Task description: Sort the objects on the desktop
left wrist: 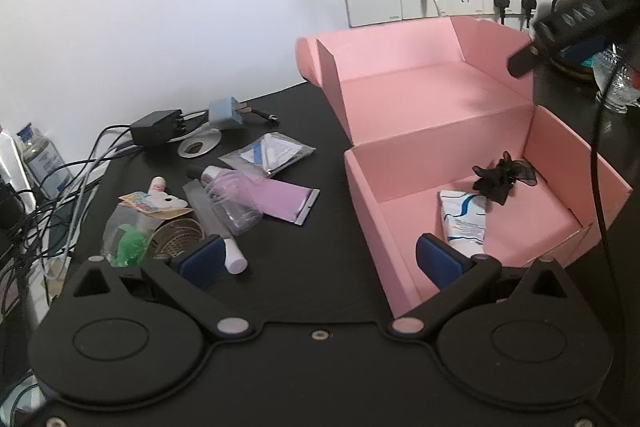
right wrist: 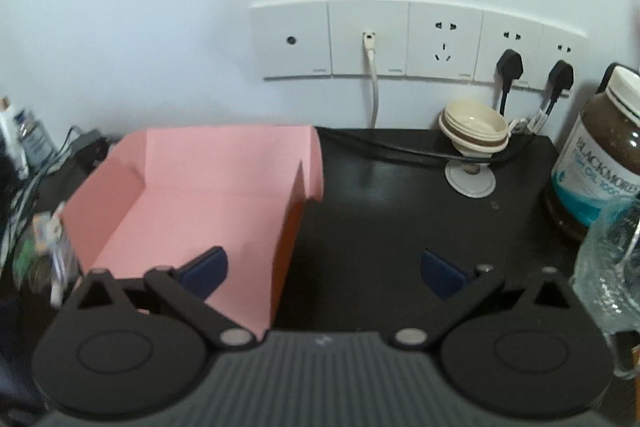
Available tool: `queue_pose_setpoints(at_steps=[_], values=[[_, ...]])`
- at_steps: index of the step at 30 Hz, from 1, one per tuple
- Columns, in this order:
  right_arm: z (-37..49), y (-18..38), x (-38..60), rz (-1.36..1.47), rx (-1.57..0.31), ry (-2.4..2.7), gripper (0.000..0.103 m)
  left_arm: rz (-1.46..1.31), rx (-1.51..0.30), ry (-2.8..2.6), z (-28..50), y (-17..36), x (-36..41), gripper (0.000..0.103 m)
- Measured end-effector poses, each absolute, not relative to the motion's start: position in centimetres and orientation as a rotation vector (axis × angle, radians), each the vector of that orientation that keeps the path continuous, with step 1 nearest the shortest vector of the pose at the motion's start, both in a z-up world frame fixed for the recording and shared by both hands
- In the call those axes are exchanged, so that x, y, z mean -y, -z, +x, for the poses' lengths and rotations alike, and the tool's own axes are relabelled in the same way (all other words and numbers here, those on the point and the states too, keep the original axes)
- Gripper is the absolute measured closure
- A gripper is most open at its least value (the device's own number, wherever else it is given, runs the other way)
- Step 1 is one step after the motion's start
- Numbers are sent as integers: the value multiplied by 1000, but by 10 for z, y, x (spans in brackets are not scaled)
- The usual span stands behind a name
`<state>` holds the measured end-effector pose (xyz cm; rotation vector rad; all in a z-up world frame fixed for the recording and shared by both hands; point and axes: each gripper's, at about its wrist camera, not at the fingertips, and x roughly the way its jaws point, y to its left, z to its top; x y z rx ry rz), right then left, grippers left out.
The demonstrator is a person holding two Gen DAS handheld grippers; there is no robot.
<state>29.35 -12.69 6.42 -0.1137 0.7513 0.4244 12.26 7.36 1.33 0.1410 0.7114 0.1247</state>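
A pink open box stands on the black desk, holding a white and blue tube and a black hair tie. Left of it lies a pile: a clear bottle, a purple sachet, a silver sachet, a white-tipped stick and a bag with green pieces. My left gripper is open, straddling the box's left wall, with nothing between its pads. My right gripper is open and empty over the box's right wall. Its handle shows at the upper right.
A black charger, a blue plug and tangled cables sit at the back left. Wall sockets carry plugs. Stacked cream bowls, a brown supplement jar and a clear plastic bottle stand right of the box.
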Motion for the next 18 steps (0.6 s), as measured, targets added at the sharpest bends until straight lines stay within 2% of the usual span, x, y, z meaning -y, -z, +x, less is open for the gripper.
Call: queue_pose_setpoints(at_steps=[8, 18], values=[[265, -47, 132, -161, -787, -429, 1, 148, -710, -118, 122, -14, -71, 0], [275, -32, 132, -210, -824, -326, 1, 162, -708, -104, 129, -13, -64, 0]])
